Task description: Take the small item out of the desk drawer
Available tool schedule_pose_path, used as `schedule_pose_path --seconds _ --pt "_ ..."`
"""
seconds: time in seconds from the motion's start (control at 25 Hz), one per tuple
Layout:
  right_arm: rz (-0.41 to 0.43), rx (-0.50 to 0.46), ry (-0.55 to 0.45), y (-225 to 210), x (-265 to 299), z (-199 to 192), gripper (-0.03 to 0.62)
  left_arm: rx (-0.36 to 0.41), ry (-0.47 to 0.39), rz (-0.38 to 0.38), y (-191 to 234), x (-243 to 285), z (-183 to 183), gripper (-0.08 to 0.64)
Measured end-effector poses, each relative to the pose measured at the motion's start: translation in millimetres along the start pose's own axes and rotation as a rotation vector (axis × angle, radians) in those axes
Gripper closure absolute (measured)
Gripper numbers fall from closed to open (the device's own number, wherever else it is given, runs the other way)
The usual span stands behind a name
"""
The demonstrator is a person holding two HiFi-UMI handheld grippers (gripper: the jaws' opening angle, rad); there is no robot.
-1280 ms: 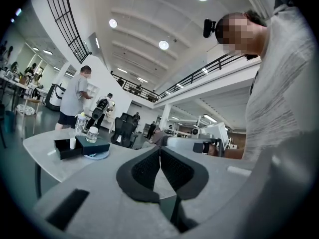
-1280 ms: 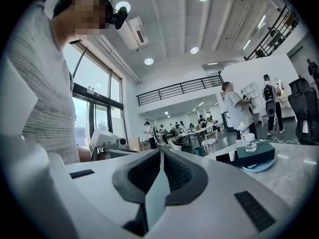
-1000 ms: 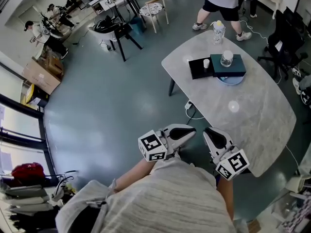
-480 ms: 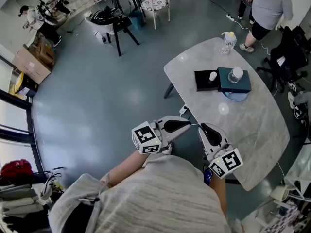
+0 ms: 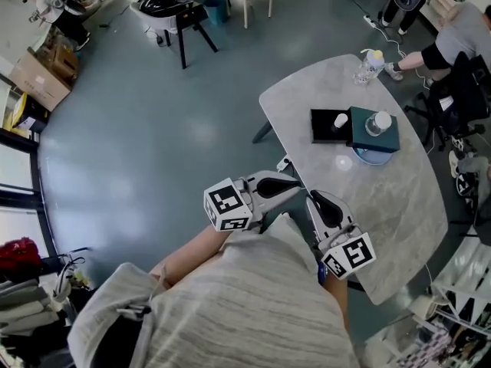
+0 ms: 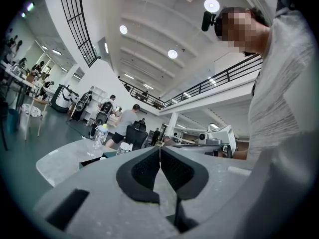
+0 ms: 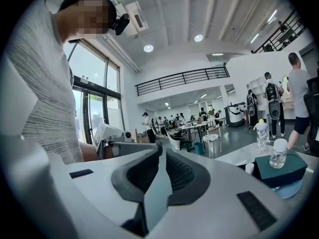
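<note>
On the grey table [image 5: 399, 198] stands a teal drawer box [image 5: 374, 133] with a glass jar [image 5: 381, 121] on top. Its black drawer [image 5: 326, 126] is pulled out to the left, and a small white item [image 5: 340, 119] stands in it. My left gripper [image 5: 295, 184] and right gripper [image 5: 313, 198] hover side by side at the table's near edge, well short of the box. Both are shut and empty, pads touching. In the right gripper view the teal box [image 7: 279, 169], the jar [image 7: 277, 153] and the white item [image 7: 249, 168] lie ahead to the right of the right gripper [image 7: 160, 151]. In the left gripper view the left gripper [image 6: 159, 151] points level over the table [image 6: 60, 161].
A clear bottle with a yellow cap [image 5: 370, 64] stands at the table's far end. A pale blue plate [image 5: 374, 157] sticks out under the box. A person [image 5: 453, 41] and a black office chair [image 5: 460, 90] are beyond the table at the right. More chairs and tables stand across the grey floor.
Both grippers have come closer to the table, and their tips now reach its near edge. They stay shut. The person in the background has moved off to the right.
</note>
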State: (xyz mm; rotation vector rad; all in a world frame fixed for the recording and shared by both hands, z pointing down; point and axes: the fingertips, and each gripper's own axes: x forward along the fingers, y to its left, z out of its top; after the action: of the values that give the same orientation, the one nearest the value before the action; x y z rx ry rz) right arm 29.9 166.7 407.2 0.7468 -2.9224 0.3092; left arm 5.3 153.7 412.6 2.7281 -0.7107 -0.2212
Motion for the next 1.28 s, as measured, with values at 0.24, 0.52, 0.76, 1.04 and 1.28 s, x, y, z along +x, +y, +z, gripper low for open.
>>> schedule_pose_path --seconds 0.24,0.52,0.76,1.04,1.28 --pt "0.028 0.016 0.002 -40.7 11.1 4.5 0.580 -0.004 0.017 0.040 25.4 24.2 3.4 0.543" --pt "0.039 -0.001 -0.001 -95.2 11.5 14.6 0.580 0.000 0.079 0.032 48.1 78.7 8.4 0.543" --pt "-0.014 0.014 -0.033 -142.3 -17.7 18.1 0.580 0.036 0.131 0.004 50.8 128.6 6.1 0.543" --pt "-0.119 0.047 -0.030 -170.4 -42.9 7.5 0.580 0.058 0.217 -0.079 51.7 169.3 -4.1 0.543" --pt "-0.241 0.061 -0.044 -196.2 -66.3 8.5 0.580 0.080 0.231 -0.197 48.4 210.5 -2.7 0.543"
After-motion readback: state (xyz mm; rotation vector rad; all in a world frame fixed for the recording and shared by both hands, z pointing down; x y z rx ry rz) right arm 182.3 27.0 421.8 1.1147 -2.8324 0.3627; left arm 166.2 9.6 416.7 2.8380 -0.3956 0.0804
